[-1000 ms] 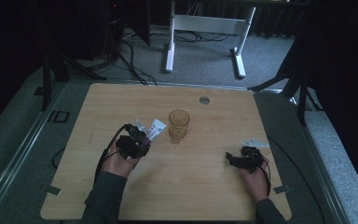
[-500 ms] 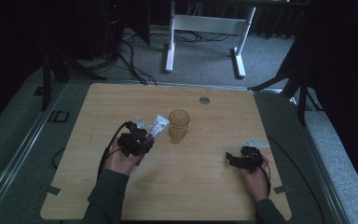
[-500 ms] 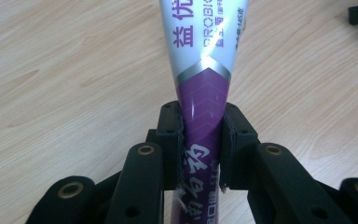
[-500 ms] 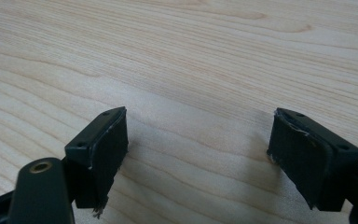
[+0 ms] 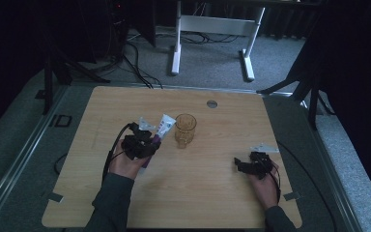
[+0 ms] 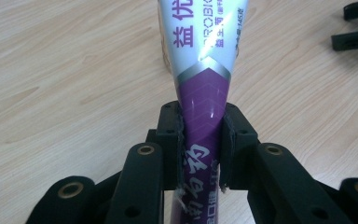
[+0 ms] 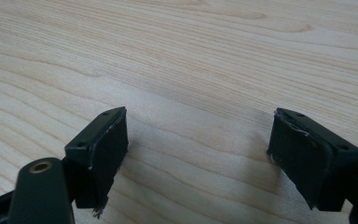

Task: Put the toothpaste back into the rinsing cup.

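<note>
A purple and white toothpaste tube [image 5: 162, 126] is held in my left gripper [image 5: 147, 142], left of the table's middle. Its white end points at an amber glass cup [image 5: 185, 129] that stands upright just to the right. In the left gripper view the pads press on both sides of the tube's [image 6: 204, 70] purple part, with the left gripper [image 6: 203, 121] shut on it. My right gripper [image 5: 244, 166] rests low near the table's right front. In the right gripper view the right gripper [image 7: 198, 140] stands open over bare wood, with nothing between its jaws.
The wooden table [image 5: 125, 101] has a small grey round grommet [image 5: 212, 104] near its far edge. Behind the table stands a white desk frame [image 5: 176, 53] on grey carpet, with cables [image 5: 135, 63] on the floor. The other gripper's jaws [image 6: 354, 28] appear top right in the left gripper view.
</note>
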Action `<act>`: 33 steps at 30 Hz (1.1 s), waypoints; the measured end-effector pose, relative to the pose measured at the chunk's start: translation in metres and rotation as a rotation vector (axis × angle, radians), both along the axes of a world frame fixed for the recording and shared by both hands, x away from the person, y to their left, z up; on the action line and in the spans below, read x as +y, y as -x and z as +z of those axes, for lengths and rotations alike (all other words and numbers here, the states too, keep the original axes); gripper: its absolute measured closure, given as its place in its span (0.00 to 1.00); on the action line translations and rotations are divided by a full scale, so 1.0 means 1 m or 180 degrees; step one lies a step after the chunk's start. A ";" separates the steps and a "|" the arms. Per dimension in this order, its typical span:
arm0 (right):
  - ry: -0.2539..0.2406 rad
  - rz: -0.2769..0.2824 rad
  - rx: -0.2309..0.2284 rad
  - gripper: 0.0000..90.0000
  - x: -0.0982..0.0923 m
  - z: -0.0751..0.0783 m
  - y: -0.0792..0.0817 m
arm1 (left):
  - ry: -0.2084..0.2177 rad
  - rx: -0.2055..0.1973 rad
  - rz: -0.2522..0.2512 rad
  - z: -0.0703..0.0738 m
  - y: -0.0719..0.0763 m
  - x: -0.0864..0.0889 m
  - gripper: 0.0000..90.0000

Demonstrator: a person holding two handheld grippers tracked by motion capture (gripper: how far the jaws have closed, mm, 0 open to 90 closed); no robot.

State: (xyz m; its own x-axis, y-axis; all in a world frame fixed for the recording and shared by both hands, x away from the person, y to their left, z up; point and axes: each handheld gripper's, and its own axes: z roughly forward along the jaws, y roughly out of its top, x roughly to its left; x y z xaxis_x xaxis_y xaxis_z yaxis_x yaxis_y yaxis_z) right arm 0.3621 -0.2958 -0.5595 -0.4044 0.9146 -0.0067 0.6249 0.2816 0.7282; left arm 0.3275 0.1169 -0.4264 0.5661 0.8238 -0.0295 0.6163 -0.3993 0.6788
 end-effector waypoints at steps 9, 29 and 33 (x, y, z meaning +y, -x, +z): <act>-0.0007 -0.0006 0.0001 0.22 0.000 0.000 0.000 | 0.0063 -0.0051 0.0042 0.001 -0.003 -0.001 0.81; -0.0004 -0.0002 0.0000 0.22 0.000 0.000 0.000 | 0.0254 -0.0152 0.0118 0.002 -0.006 -0.001 0.81; -0.0005 -0.0003 0.0001 0.22 0.000 0.000 0.000 | 0.0340 -0.0156 0.0123 0.003 -0.008 -0.001 0.81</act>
